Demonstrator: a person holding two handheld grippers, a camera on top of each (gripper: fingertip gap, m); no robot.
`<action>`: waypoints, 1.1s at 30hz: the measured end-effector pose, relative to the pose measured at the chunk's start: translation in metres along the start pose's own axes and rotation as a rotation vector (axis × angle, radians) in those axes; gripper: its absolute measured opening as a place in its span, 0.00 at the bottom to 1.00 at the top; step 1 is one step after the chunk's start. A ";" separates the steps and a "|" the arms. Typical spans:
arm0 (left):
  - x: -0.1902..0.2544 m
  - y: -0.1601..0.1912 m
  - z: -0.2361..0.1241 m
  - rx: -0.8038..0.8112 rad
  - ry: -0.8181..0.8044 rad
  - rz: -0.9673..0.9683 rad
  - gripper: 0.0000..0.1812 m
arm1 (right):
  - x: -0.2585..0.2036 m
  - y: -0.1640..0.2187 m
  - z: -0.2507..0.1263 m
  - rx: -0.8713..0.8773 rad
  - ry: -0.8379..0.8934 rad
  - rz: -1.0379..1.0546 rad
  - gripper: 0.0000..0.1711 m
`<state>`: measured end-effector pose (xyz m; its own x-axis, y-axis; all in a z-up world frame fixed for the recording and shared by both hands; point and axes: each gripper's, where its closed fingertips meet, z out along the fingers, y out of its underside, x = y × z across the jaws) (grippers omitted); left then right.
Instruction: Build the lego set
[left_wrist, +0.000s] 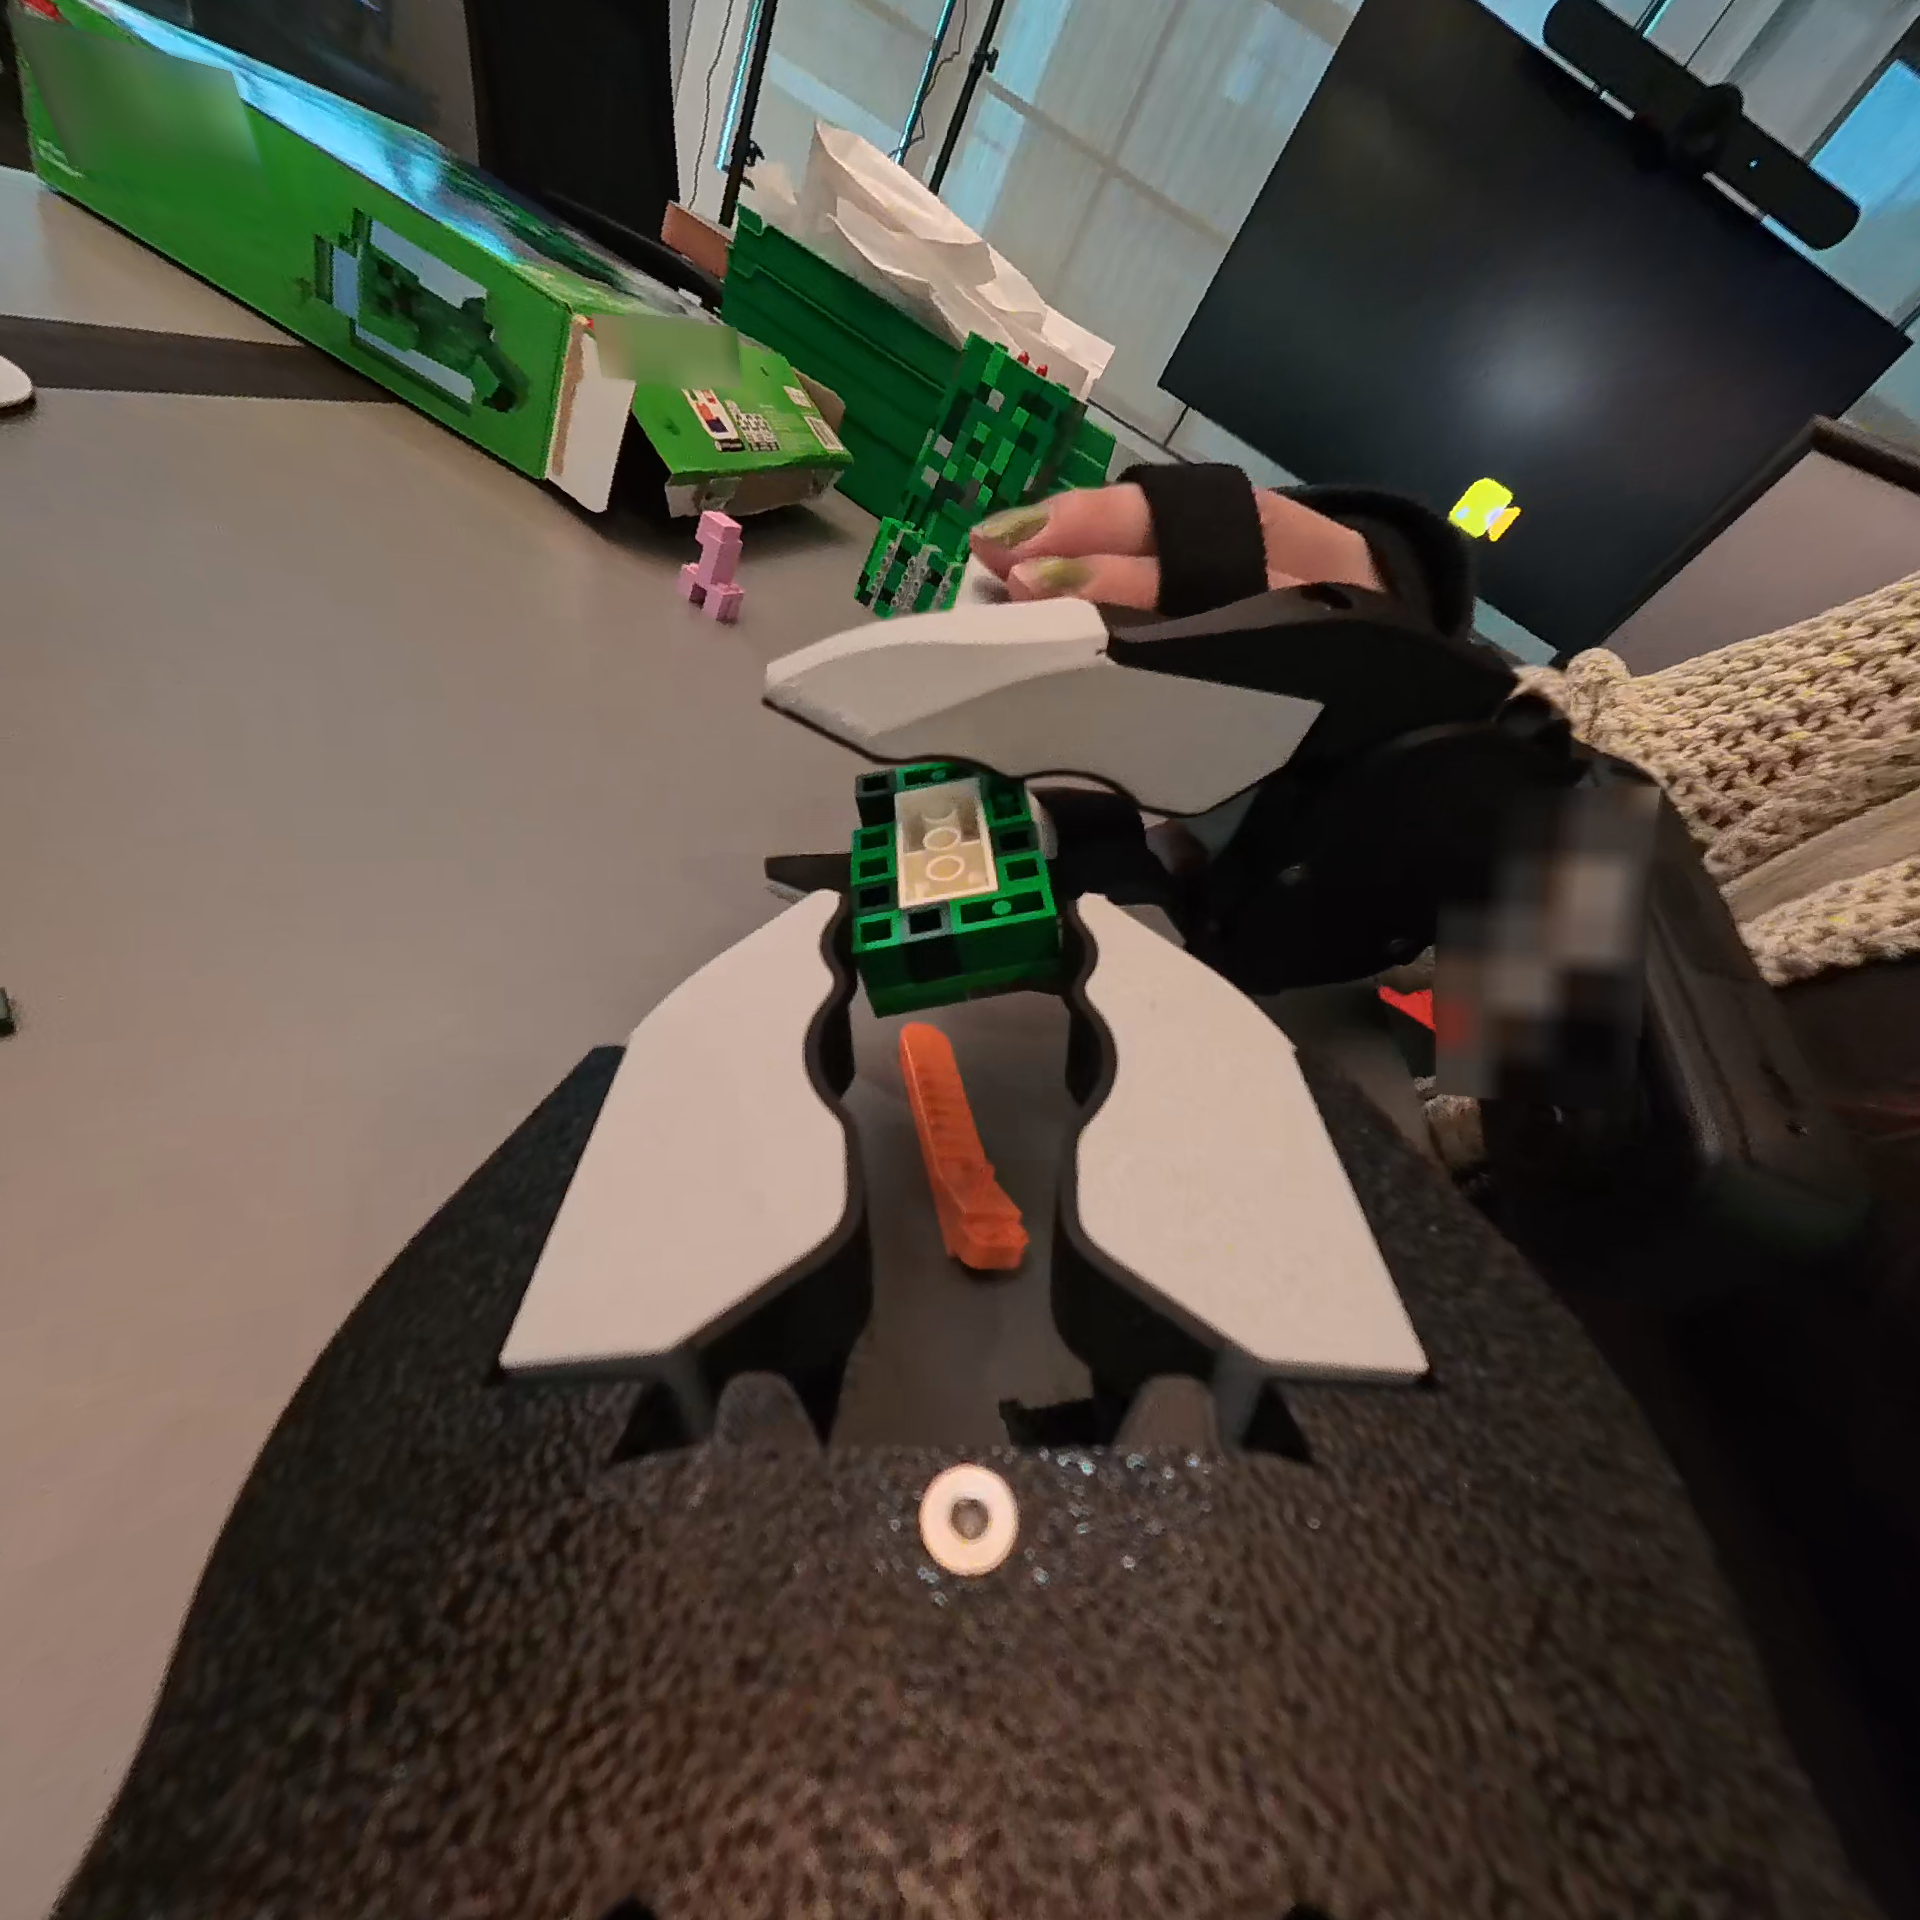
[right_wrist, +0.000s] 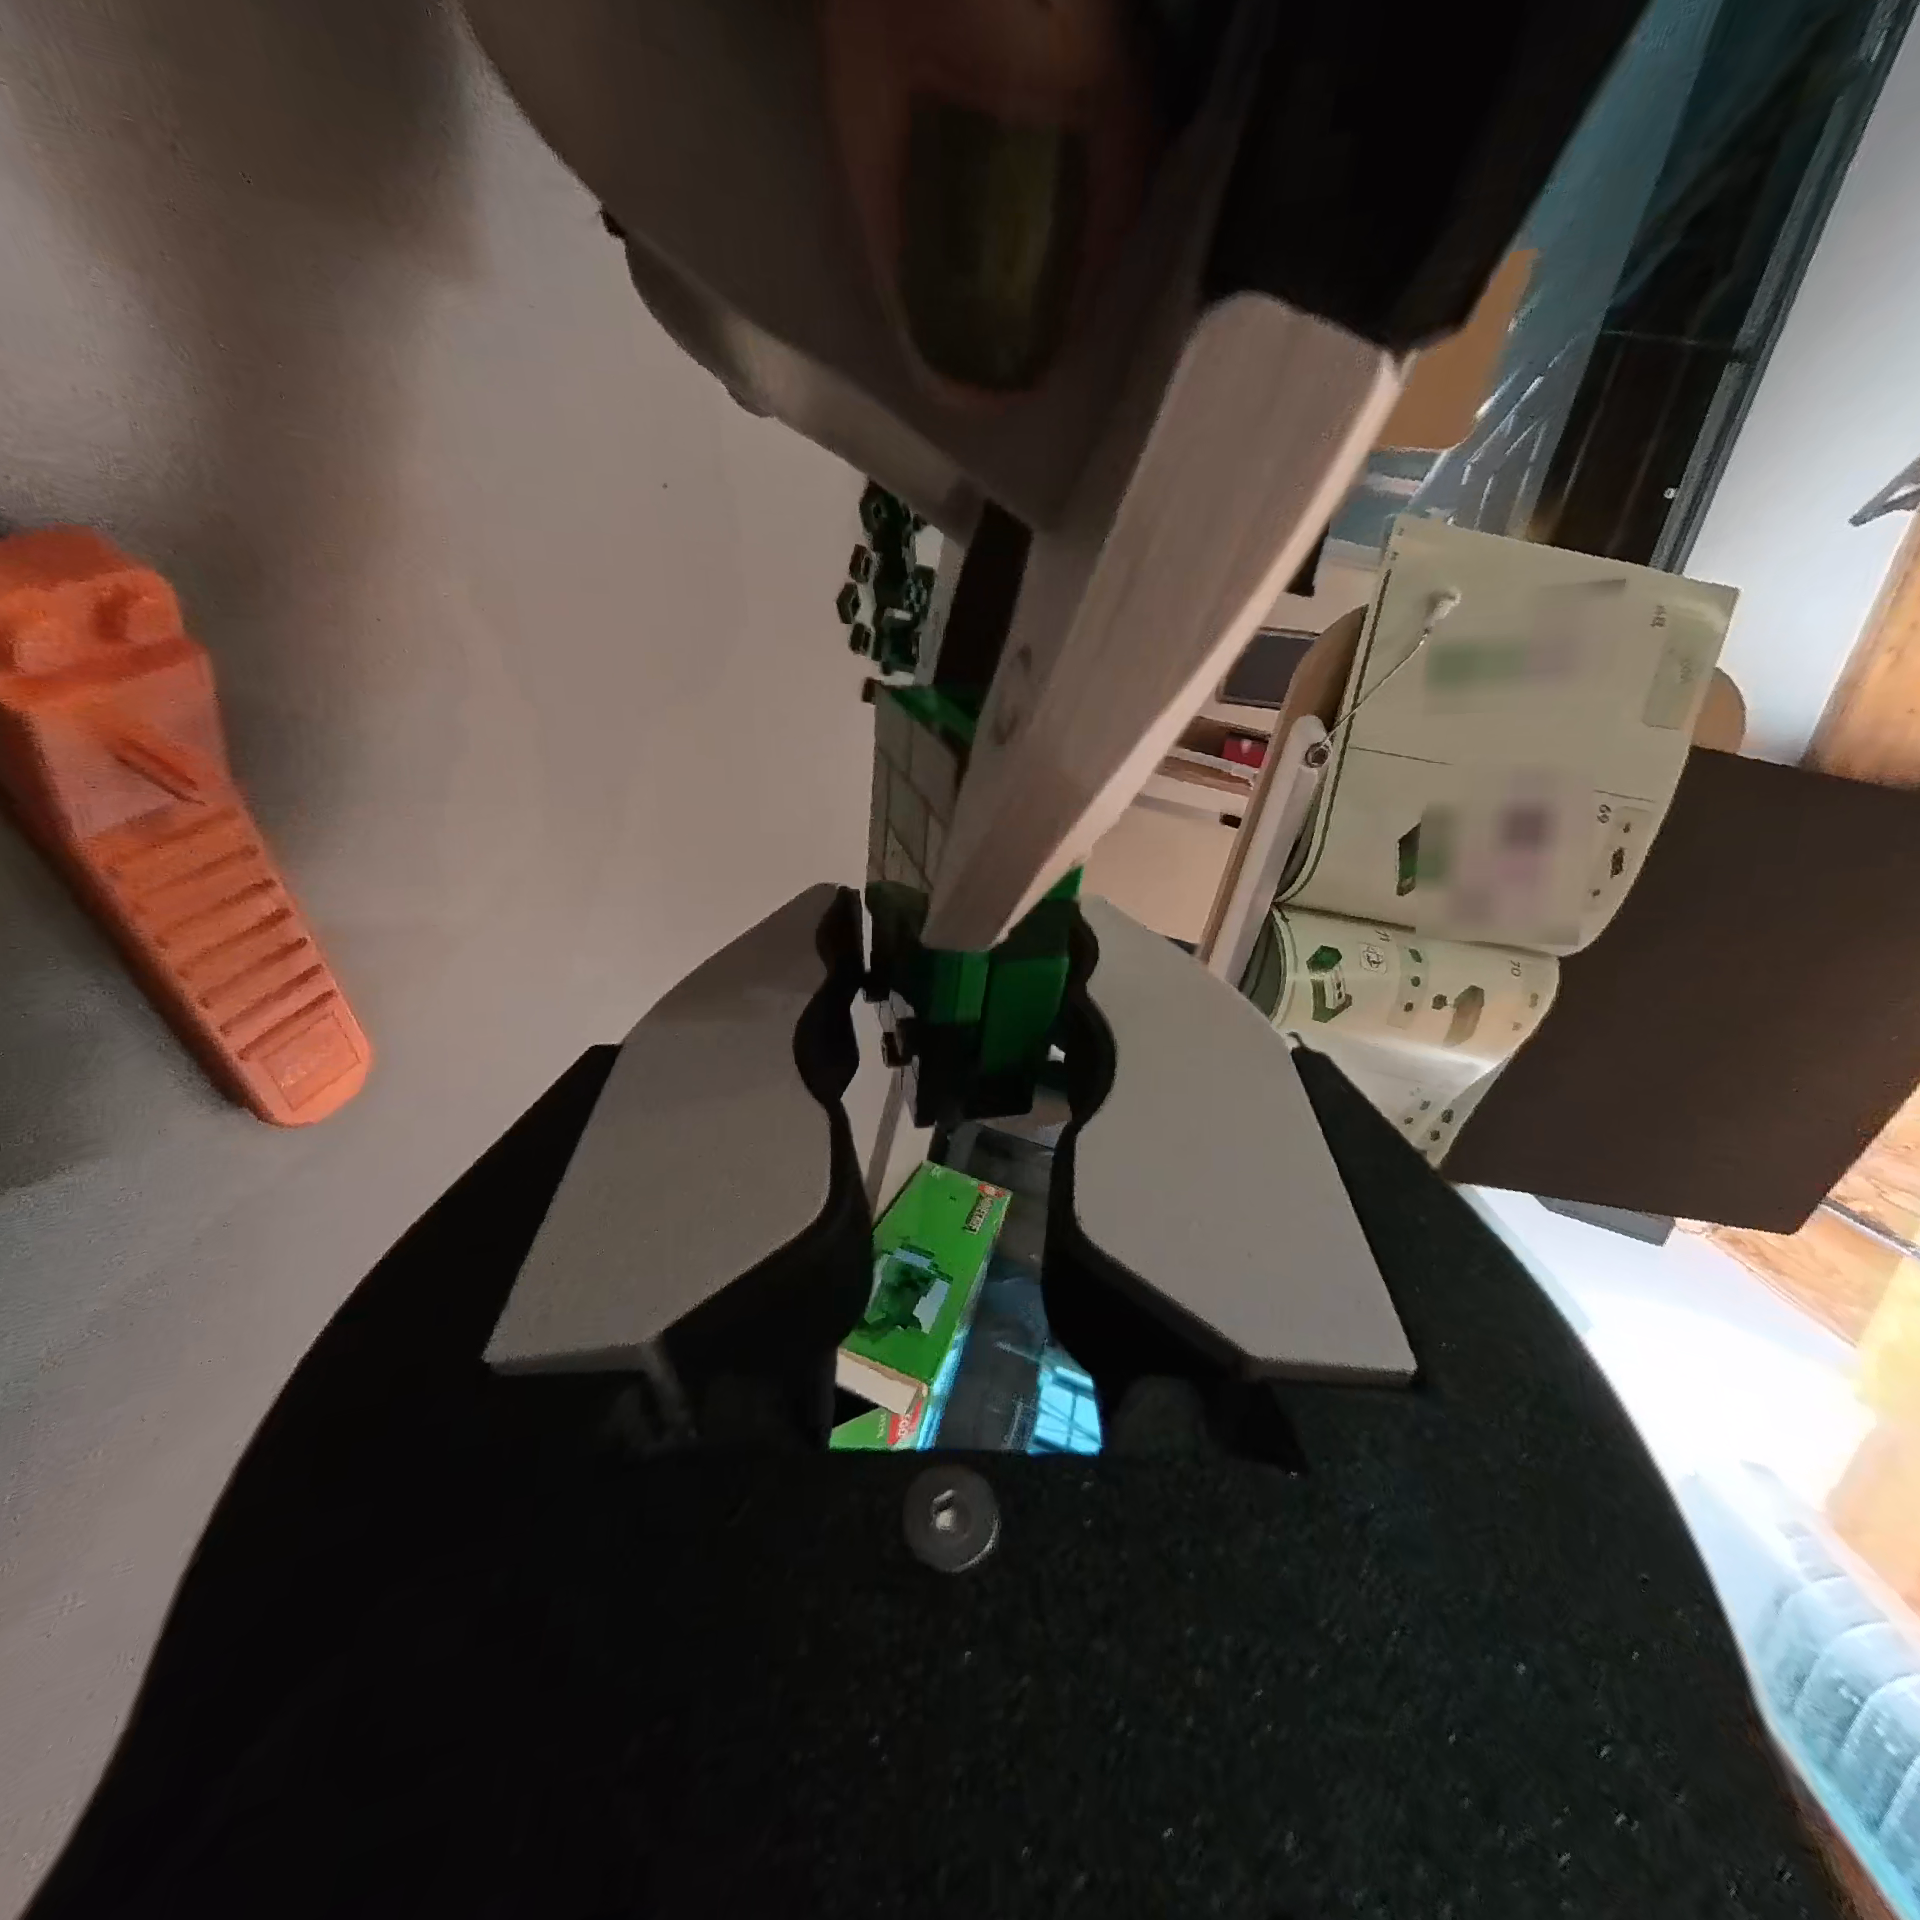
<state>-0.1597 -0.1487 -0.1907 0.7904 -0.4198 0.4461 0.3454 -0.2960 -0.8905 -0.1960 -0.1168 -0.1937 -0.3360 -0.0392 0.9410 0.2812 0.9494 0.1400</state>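
My left tool (left_wrist: 961, 940) is clenched on a small green block assembly (left_wrist: 951, 914), held clear of the counter (left_wrist: 312, 831) with its underside turned up; a white brick (left_wrist: 943, 847) sits in the middle of that underside. My right tool (left_wrist: 935, 790) meets the same assembly from the far side, its upper finger (left_wrist: 987, 675) lying over the top; in the right wrist view its tips (right_wrist: 971, 982) are closed on green blocks (right_wrist: 987, 997) of that piece. I judge the step in hand to be seating or adjusting a part on this sub-assembly, with both tools gripping it against each other. The next move calls for a firm, square squeeze along the stud axis while the left tool holds steady; a tilted push could split the layers. Directly beneath the assembly, the orange brick separator (left_wrist: 961, 1153) lies on the counter. Beyond the assembly stands the larger green figure (left_wrist: 977, 478), upright, and left of that figure a small pink figure (left_wrist: 715, 569). Farther left of the assembly lies the green set box (left_wrist: 312, 270), on its side with an end flap open; I cannot tell what is inside. Behind the green figure is a green bin (left_wrist: 831, 312) holding crumpled white paper bags (left_wrist: 914, 239). The instruction booklet (right_wrist: 1455, 831) shows open beyond the assembly in the right wrist view.
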 end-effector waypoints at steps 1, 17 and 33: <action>0.001 0.000 0.000 -0.003 0.003 0.001 0.20 | -0.001 -0.001 0.000 0.001 0.001 -0.007 0.21; 0.002 0.002 0.001 -0.013 -0.006 0.019 0.20 | -0.004 -0.003 0.001 0.009 -0.010 -0.010 0.12; -0.006 -0.001 -0.005 0.003 0.014 -0.059 0.20 | 0.002 -0.016 -0.030 0.264 0.069 0.142 0.18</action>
<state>-0.1678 -0.1498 -0.1918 0.7612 -0.4139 0.4993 0.3932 -0.3179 -0.8628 -0.1744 -0.1411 -0.1847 -0.2460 0.0874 0.9653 0.0750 0.9947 -0.0710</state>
